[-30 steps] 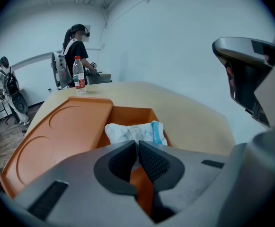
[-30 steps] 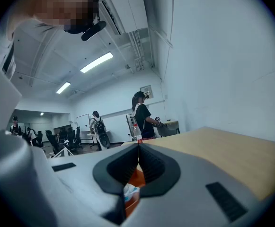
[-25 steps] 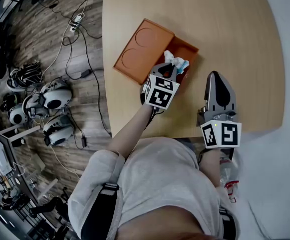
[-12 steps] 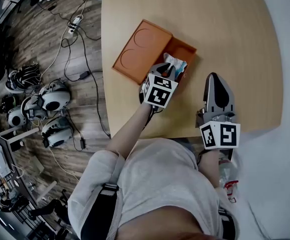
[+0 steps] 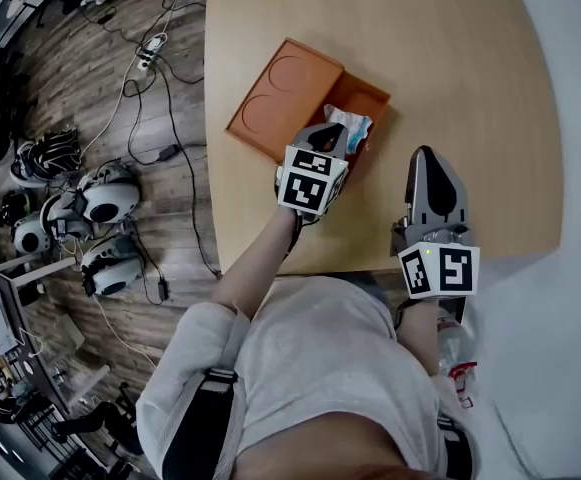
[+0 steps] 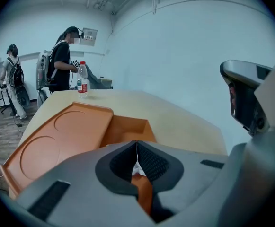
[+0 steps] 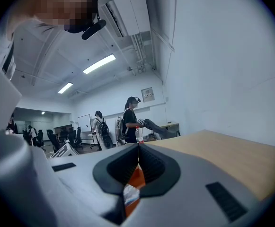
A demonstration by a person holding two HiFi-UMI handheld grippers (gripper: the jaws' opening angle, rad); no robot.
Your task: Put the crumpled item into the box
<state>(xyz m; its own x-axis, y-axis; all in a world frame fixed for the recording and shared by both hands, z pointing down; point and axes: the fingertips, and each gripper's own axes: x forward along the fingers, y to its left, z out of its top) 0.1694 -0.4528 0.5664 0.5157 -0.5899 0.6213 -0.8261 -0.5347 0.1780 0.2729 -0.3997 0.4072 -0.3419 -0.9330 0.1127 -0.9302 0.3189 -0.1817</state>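
Looking down at a wooden table point(image 5: 470, 68) with an orange box point(image 5: 285, 88) lying open near the left edge. Left gripper point(image 5: 332, 138) parked at the box, jaws squeezed fully together, nothing clearly pinched. Right gripper point(image 5: 423, 153) off to the side over the table, also closed up, empty. Crumpled item point(image 5: 350, 125) sitting in the box's deeper half, right at the left tips.

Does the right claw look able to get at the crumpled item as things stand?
Probably yes: the item lies uncovered in the open box, with bare table between it and the right claw. The left claw, close beside it, might crowd the approach.
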